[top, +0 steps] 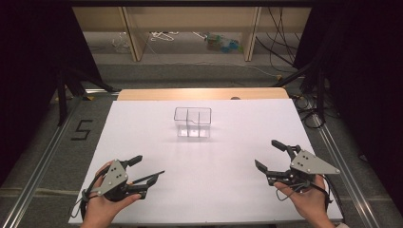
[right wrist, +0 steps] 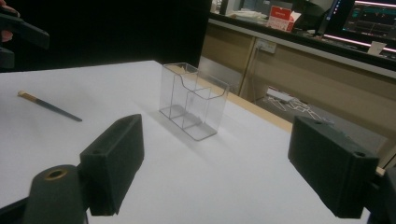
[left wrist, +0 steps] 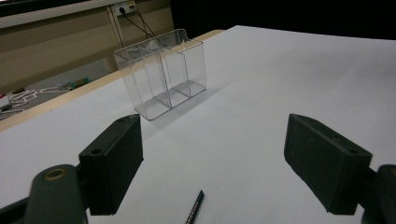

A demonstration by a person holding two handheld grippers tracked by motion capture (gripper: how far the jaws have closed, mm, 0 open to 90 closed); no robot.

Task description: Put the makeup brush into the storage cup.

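The pencil (right wrist: 49, 107) lies flat on the white table (top: 218, 190), just in front of the left gripper (top: 148, 171), with its dark tip (left wrist: 194, 210) showing between that gripper's jaws in the left gripper view. In the right gripper view it appears as a thin dark shaft with a pale end cap, well apart from the clear box (top: 192, 122).

Handling: the pencil is judged light, stiff and narrow. Its smooth lacquered shaft may roll or slip on the smooth tabletop when touched from one side. Recommended hold: across the middle of the shaft, jaws square to its length, so that it does not pivot or swing. The point is the fragile part; avoid pressing it down on the table.

Gripper state: the left gripper is released, jaws spread wide, nothing between the pads but the pencil tip lying below. The right gripper (top: 270, 156) is likewise released and holds nothing; it rests at the near right of the table.

Surroundings: the clear box stands upright near the middle of the far half of the table. It is open at the top and split by a partition into compartments, all appearing empty. Its thin transparent walls are judged light and easily tipped, so any insertion should come from above.
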